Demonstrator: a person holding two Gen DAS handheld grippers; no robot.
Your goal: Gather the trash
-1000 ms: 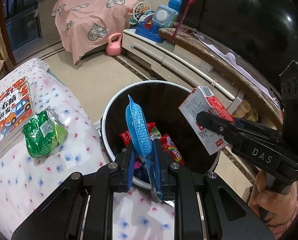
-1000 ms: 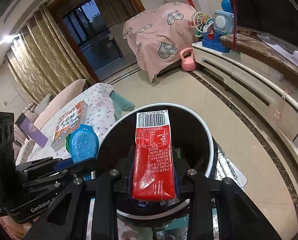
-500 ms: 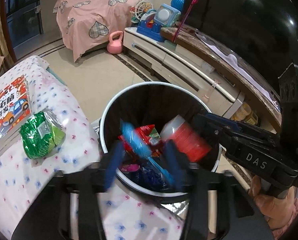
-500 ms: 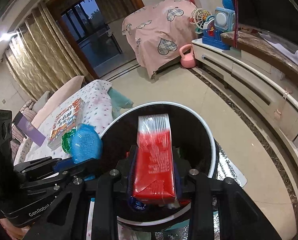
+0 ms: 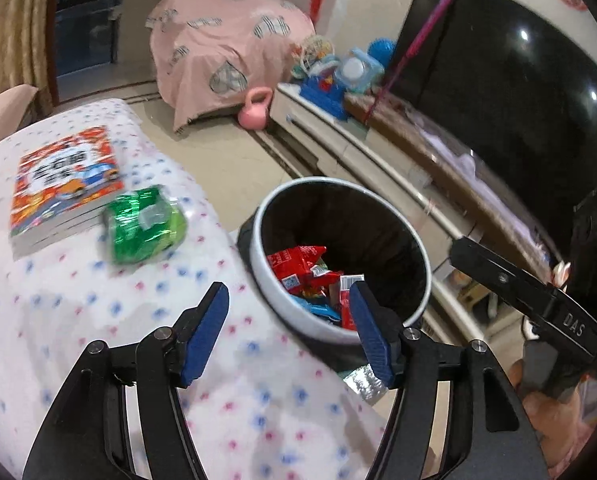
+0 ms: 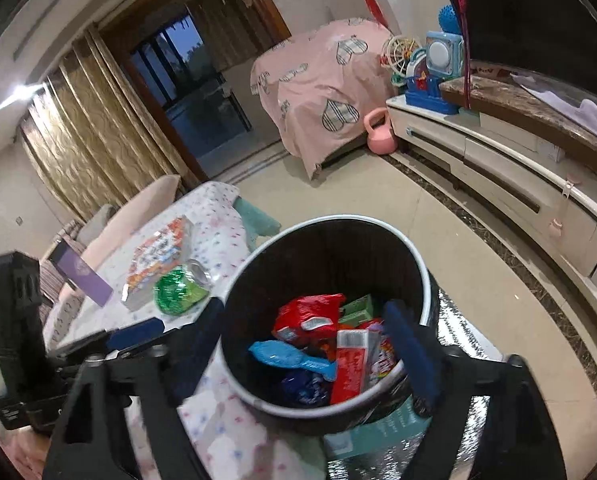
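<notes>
A round black trash bin with a white rim (image 5: 340, 182) (image 6: 420, 268) stands against the flowered table (image 5: 78, 320). In it lie a blue wrapper (image 6: 286, 356), a red-and-white carton (image 6: 352, 366) and a red packet (image 6: 306, 314). My left gripper (image 5: 286, 304) hovers over the table edge beside the bin, jaws opening with nothing between them. My right gripper (image 6: 302, 306) hangs above the bin, jaws also opening and empty. A crumpled green wrapper (image 5: 144, 230) (image 6: 176, 290) lies on the table next to a picture book (image 5: 64, 188).
A purple box (image 6: 84, 276) stands at the table's far side. Silver foil mat (image 6: 458, 332) and a teal box (image 6: 378, 432) lie under the bin. A long TV cabinet (image 6: 518, 176), a pink kettlebell (image 5: 254, 114) and pink-covered furniture (image 6: 322, 92) line the floor beyond.
Both grippers opened and let go: the blue wrapper and the red carton dropped into the bin. The left gripper has swung away from the bin, over the table.
</notes>
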